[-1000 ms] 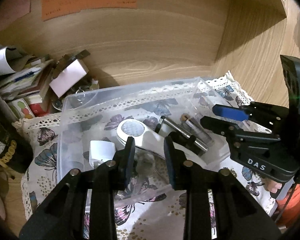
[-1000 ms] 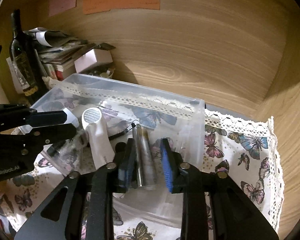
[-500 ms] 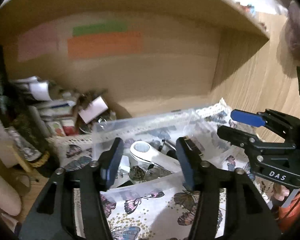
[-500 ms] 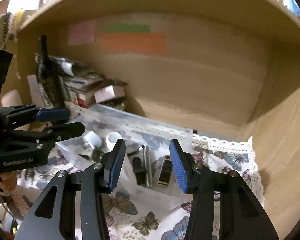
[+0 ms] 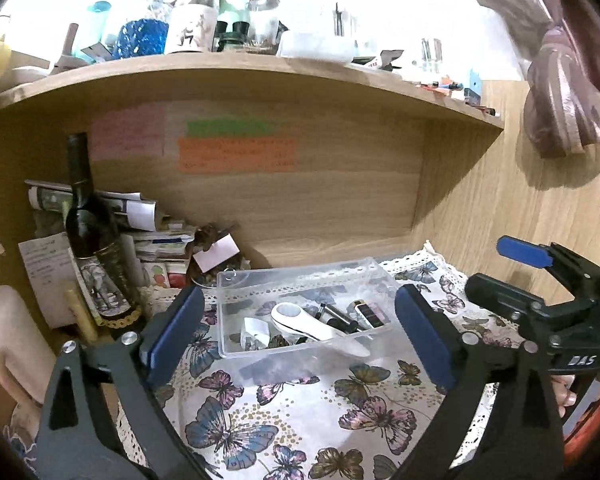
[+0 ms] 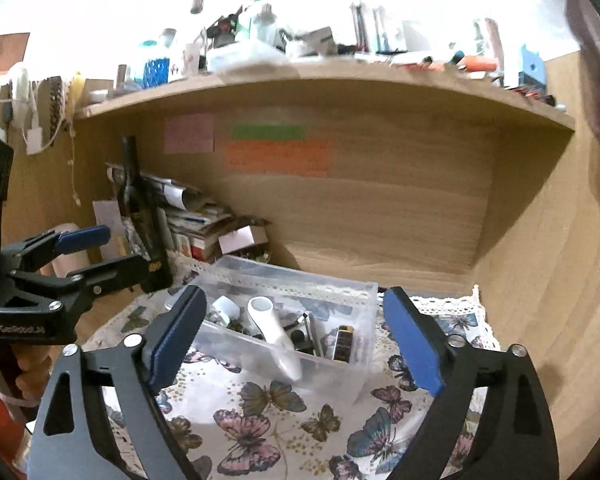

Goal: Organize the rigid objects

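Observation:
A clear plastic box (image 5: 236, 280) (image 6: 364, 292) stands on a butterfly-print cloth (image 5: 300, 416) (image 6: 284, 412) in a wooden desk nook. In it lie a white handheld device (image 5: 304, 322) (image 6: 270, 326), a dark metal cylinder (image 5: 338, 316) (image 6: 314, 332), a small dark case (image 5: 366, 312) (image 6: 342, 342) and a white cap (image 5: 256, 328) (image 6: 224, 306). My left gripper (image 5: 298, 334) is open and empty, held back from the box's near side. My right gripper (image 6: 294, 338) is open and empty too, also back from the box.
A dark wine bottle (image 5: 90, 232) (image 6: 140, 216) and a pile of papers and small boxes (image 5: 152, 236) (image 6: 196, 220) stand left of the box. A cluttered shelf (image 5: 260, 68) (image 6: 320, 76) runs overhead. Coloured notes (image 5: 236, 154) stick on the back wall.
Both grippers have pulled up and back from inside the box and opened wide. The cylinder and the other items stay in the box.

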Available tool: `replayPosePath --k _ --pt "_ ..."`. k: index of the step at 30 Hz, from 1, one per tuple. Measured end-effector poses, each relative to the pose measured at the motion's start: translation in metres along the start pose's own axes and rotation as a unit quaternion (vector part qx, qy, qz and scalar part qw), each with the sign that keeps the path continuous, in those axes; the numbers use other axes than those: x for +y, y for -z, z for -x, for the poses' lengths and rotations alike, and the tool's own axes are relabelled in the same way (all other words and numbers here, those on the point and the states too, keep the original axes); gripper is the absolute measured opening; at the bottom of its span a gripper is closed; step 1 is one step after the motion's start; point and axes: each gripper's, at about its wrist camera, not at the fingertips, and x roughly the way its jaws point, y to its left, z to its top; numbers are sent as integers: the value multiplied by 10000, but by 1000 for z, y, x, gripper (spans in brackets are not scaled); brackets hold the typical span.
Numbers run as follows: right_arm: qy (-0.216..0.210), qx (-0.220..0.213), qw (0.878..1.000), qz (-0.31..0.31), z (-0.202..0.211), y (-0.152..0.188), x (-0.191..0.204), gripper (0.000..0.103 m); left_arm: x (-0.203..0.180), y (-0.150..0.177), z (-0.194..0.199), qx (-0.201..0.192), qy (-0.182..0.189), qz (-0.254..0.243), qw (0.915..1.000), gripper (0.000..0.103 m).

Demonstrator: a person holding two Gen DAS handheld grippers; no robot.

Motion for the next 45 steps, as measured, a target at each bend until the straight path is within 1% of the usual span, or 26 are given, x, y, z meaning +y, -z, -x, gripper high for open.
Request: replayPosePath --k 1,3,6,9,45 --pt "-15 -33 10000 -57 3 0 0 100 0 0 2 -15 16 12 10000 98" --pt "-6 -107 9999 -120 9 2 -1 103 -2 2 8 -41 28 28 10000 99" --pt "66 -201 9996 -161 17 3 0 103 -4 2 11 -84 31 29 10000 100" --pt "48 -234 9995 -207 23 4 -1 103 -4 3 13 -104 52 45 9999 101" --pt "5 -237 9991 -363 22 6 -8 103 -8 3 4 -31 99 38 9999 102"
